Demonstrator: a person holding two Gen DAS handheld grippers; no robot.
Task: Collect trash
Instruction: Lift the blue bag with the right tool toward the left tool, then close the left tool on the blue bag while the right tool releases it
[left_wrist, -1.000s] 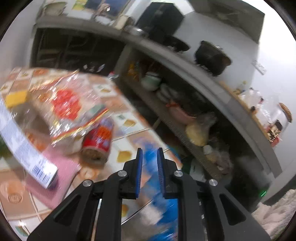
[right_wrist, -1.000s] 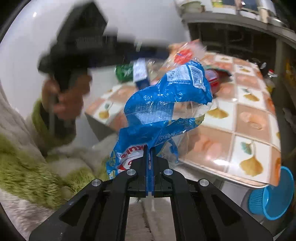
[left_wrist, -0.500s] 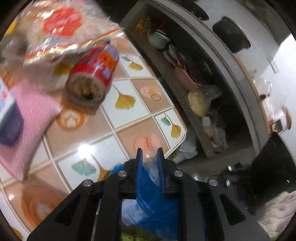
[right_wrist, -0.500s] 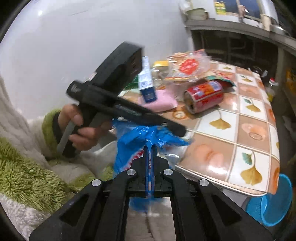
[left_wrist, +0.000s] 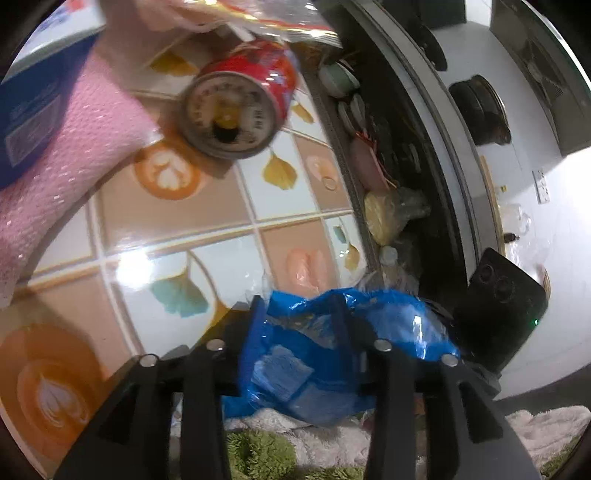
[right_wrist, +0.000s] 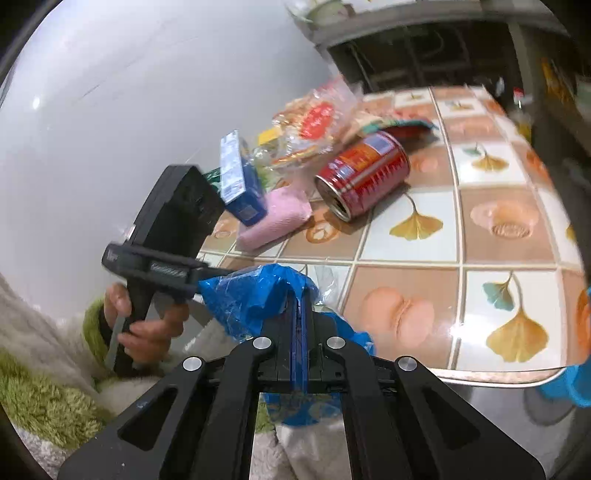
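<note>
A crumpled blue plastic bag (right_wrist: 255, 295) hangs at the table's near edge, and my right gripper (right_wrist: 297, 295) is shut on it. My left gripper (left_wrist: 295, 304) meets the same bag (left_wrist: 314, 354) from the left. Its jaws are opening, with the bag's plastic loose between the spread fingers. From the right wrist view, a hand (right_wrist: 147, 328) holds that left gripper (right_wrist: 207, 275). On the tiled table (right_wrist: 498, 221) lie a red can (right_wrist: 364, 175) on its side, a pink cloth (right_wrist: 273, 218), a blue and white carton (right_wrist: 238, 177) and a clear crinkly wrapper (right_wrist: 314, 118).
A blue plastic bowl (right_wrist: 569, 384) sits low beyond the table's right corner. Shelves with bowls and bags (left_wrist: 384, 173) run along the table's far side. A white wall (right_wrist: 129, 110) stands to the left. A fuzzy green and white sleeve (right_wrist: 44, 387) lies below the grippers.
My left gripper came down from over the table to the blue bag and spread its jaws. My right gripper lowered the bag from held up high to the table's edge.
</note>
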